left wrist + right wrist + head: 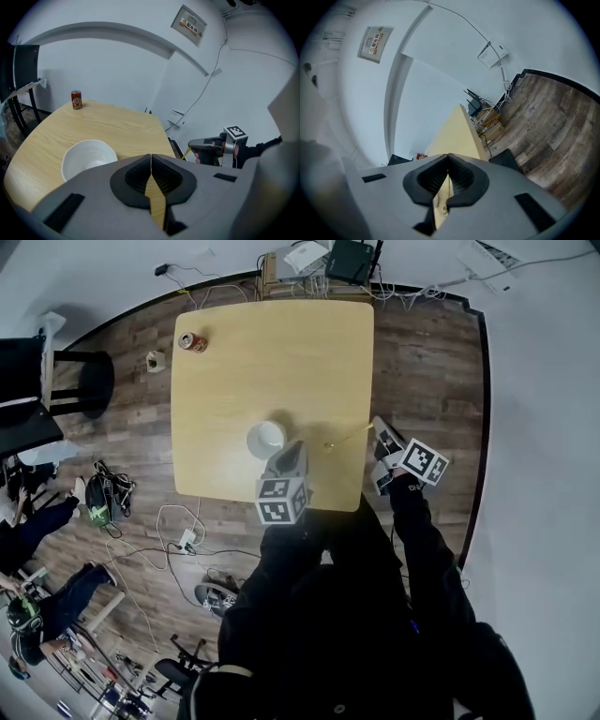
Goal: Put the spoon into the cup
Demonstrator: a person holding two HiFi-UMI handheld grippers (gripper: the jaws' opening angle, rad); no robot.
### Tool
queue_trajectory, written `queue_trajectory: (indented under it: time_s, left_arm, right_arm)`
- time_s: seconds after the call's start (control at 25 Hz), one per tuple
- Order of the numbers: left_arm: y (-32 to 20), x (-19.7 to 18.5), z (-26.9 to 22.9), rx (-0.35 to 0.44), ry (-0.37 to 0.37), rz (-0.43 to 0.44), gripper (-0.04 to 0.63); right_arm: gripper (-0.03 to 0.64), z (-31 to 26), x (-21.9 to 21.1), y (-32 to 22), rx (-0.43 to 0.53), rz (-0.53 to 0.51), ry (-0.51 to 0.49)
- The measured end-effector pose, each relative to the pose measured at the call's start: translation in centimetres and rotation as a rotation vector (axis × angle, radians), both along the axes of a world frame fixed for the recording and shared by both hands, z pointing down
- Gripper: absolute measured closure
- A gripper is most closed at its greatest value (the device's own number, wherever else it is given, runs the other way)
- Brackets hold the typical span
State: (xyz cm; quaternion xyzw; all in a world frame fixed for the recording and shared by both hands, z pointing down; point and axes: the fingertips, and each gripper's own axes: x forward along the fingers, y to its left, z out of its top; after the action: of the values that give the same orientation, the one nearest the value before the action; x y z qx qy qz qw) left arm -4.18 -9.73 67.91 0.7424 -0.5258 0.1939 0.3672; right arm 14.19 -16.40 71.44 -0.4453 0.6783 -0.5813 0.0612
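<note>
A white cup [266, 438] [89, 157] stands near the front of the light wooden table [272, 362]. My left gripper [292, 446] [151, 155] hovers just right of the cup, shut with nothing between its pads. At the table's right front corner, my right gripper [374, 431] [193, 144] [448, 155] is shut on a thin yellowish spoon [347, 438] [186, 153]. The spoon sticks out leftward over the table toward the cup and does not reach it. In the right gripper view only a thin sliver of the spoon [448, 190] shows between the pads.
A red can [192, 342] [76, 100] stands at the table's far left corner. Boxes and cables [328, 263] lie behind the table. A black chair [56, 390] stands on the floor to the left, with more cables [178, 540] and people's legs lower left.
</note>
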Motion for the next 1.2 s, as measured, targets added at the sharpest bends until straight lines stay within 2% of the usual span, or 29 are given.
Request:
queue_trajectory:
  time_s: [0.28,0.64,1.0,1.2]
  left_arm:
    - [0.7,-2.7,-1.5,0.026,-0.013,-0.068,0.560]
    - [2.7,-8.9,-1.7,0.012,-0.030,-0.185,0.560]
    - [3.4,-12.6,-1.1,-0.007,-0.021,-0.237,0.561]
    - [3.8,-13.8,-0.6,-0.025,-0.015,-0.243,0.560]
  right_arm:
    - [0.594,-5.4,-2.9,-2.0,0.117,-0.017,-0.084]
    - [0.594,-8.4,-11.0,-3.2,0.185,-0.092,-0.152]
    - [0.594,-7.5,-18.0,-2.7,0.220,-0.210,-0.041]
    - [0.594,-6.4,-21.0,-2.1,0.242,-0.299,0.059]
